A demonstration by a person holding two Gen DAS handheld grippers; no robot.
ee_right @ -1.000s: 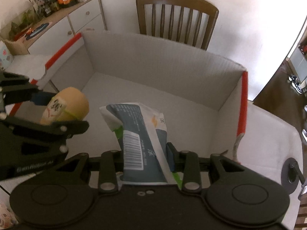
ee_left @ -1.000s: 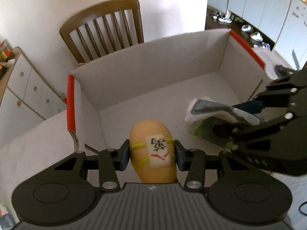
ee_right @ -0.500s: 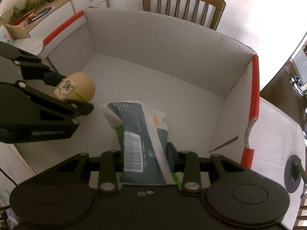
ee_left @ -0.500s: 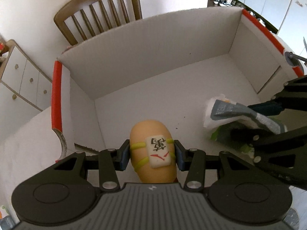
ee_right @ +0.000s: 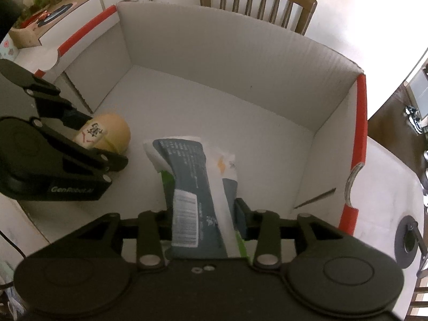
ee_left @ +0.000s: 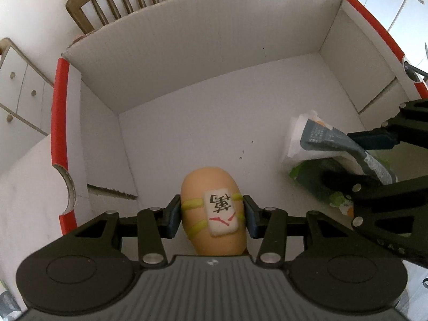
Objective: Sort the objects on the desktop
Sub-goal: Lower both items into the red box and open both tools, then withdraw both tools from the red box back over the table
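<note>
1. The left gripper (ee_left: 212,214) has its fingers (ee_left: 172,215) clenched on a tan egg-shaped toy (ee_left: 214,208) with a white tile bearing a black character strapped on by yellow bands.
2. The toy is held inside an open white box (ee_left: 214,53), low over the floor near the box's left wall; from the right wrist view the toy (ee_right: 107,135) looks close to the floor, but whether it touches cannot be told.
3. The right gripper (ee_right: 203,222) has its fingers (ee_right: 240,220) grasping a grey, white and green packet (ee_right: 192,187) with a barcode near its lower end.
4. The packet (ee_left: 326,144) also sits inside the box, toward the right wall, well apart from the toy; its far end points at the back wall.
5. The box (ee_right: 240,53) has red edging on its left and right rims and stands on a white surface (ee_right: 388,182).
6. A narrow slit cuts each side wall near the front.
7. A few dark specks lie on the box floor between toy and packet.
8. A wooden chair (ee_left: 128,2) stands behind the back wall of the box.
9. White drawers (ee_left: 18,88) stand off to the left; their top (ee_right: 53,13) carries clutter.
10. A dark round item (ee_right: 408,240) lies on the surface right of the box.
</note>
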